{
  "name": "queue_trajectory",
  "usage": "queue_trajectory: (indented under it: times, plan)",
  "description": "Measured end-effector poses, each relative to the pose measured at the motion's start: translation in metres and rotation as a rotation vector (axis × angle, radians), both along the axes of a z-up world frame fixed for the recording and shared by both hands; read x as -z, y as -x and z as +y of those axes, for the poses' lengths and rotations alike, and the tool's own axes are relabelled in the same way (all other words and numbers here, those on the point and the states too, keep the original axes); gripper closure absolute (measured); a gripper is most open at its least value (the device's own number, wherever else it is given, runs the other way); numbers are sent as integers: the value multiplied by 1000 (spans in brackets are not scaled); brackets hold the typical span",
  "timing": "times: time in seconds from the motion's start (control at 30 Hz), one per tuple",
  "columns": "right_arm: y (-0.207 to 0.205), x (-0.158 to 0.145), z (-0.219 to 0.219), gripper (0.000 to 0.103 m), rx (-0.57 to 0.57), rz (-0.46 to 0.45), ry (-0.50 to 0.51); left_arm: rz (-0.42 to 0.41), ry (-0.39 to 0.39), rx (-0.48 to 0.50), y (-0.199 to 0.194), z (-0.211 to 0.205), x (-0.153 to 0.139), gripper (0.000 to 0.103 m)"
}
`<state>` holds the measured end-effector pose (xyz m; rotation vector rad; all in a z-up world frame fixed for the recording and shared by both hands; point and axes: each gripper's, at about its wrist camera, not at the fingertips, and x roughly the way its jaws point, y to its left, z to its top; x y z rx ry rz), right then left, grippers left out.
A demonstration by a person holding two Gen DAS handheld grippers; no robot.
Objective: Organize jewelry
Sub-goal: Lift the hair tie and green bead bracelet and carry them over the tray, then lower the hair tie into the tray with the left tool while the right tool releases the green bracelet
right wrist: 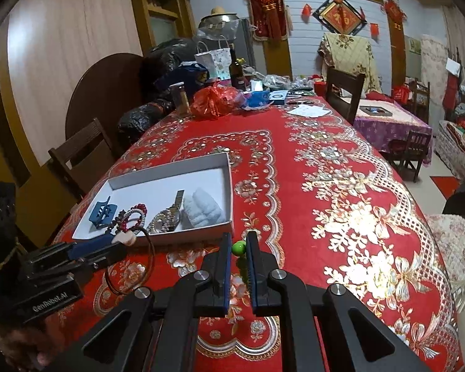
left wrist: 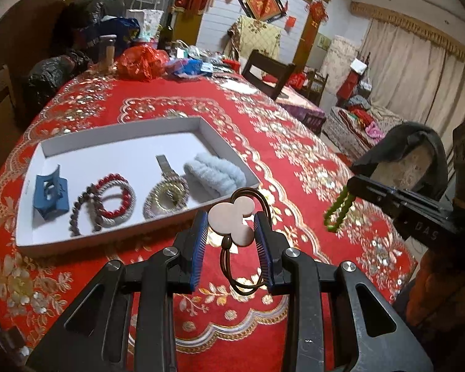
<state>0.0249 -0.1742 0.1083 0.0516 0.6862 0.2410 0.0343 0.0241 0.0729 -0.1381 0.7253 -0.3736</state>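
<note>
Red cloth with gold flowers is covering the long table (left wrist: 294, 167), the biggest thing in both views, and nothing of the task is lying loose on the part of it that is showing. At about ten o'clock from the left gripper in its own view, a white cardboard tray (left wrist: 114, 130) is sitting flat on the cloth and is already holding most of the pieces: a fluffy pale-blue hair tie (left wrist: 215, 172) at its right end, a metal-strap watch (left wrist: 167, 186) beside that, a coil of red and dark bead bracelets (left wrist: 104, 203), and a blue claw clip (left wrist: 51, 197) at its left end. So the sorting is looking well along; judging by this, two items are remaining, and both are riding in the air.

The left gripper (left wrist: 231, 231) is standing partly apart, its blue pads clamped on a brown hair elastic with a pinkish mouse-head charm (left wrist: 231, 220); the charm is sitting between the tips and the cord loops are hanging down between the pads. The tray's near rim is lying just beyond, at eleven o'clock.

The right gripper (right wrist: 239, 249) is nearly together, pinching a green bead bracelet (right wrist: 238, 248), with the rest of the string dangling below; the tray corner is just beyond the fingertips at eleven o'clock.
</note>
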Motion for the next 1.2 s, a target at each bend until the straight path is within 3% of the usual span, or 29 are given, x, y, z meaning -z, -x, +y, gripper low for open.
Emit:
queue_trajectory:
  times: [0.47,0.77,0.93,1.07,1.2]
  plan:
    - [-43,-21,48,95,-68,-30,63,-18,40,-143,-42,60,-7,74]
    - [-92,-31,87,95,-130,-50,-8,16,46,-278,-85,107,11,74]
    - [-126,-18,116,95,-168,14,-55,63,-18,-310,-104,111,35,74]
    - [-151,15,127,95,-191,110,-117,85,-32,-318,-104,110,50,74]
    - [-167,56,126,95,-152,222,-104,122,-58,-326,-101,106,64,74]
